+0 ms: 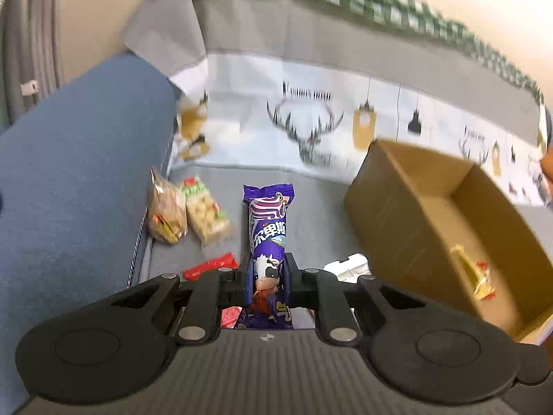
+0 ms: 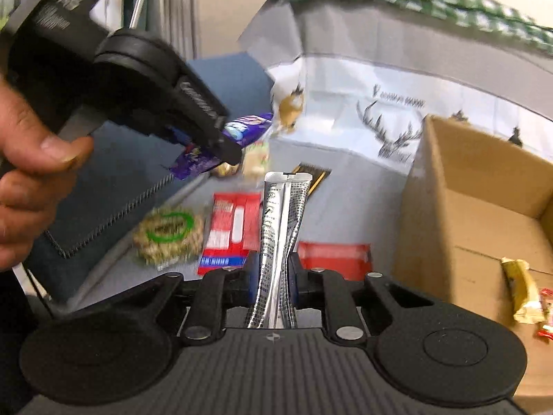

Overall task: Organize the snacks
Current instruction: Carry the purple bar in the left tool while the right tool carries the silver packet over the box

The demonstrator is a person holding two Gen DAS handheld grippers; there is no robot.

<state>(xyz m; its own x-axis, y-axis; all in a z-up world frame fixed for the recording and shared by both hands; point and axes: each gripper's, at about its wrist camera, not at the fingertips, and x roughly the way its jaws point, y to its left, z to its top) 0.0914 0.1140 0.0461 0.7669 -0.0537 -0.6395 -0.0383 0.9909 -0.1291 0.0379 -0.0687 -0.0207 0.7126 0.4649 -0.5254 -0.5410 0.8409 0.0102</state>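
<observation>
My left gripper [image 1: 268, 278] is shut on a purple snack pack with a cow picture [image 1: 269, 221], held above the grey cloth; it also shows in the right wrist view [image 2: 221, 143], gripping the same purple pack [image 2: 247, 128]. My right gripper [image 2: 274, 271] is shut on a silver stick pack [image 2: 281, 221]. An open cardboard box [image 1: 408, 207] stands at the right, also in the right wrist view [image 2: 435, 207], with a yellow wrapped snack [image 2: 522, 294] inside. Loose snacks lie on the cloth: two red packs [image 2: 233, 228] [image 2: 333, 256], a round green-labelled cracker pack [image 2: 169, 235], and two cracker packs [image 1: 207, 212] [image 1: 166, 211].
A blue sofa arm [image 1: 76, 159] rises at the left. A grey cloth with a deer print [image 1: 307, 131] covers the seat and back. A green checked cloth [image 1: 380, 0] lies along the top. A white wrapper [image 1: 349, 266] lies beside the box. A dark flat packet [image 2: 312, 174] lies further back.
</observation>
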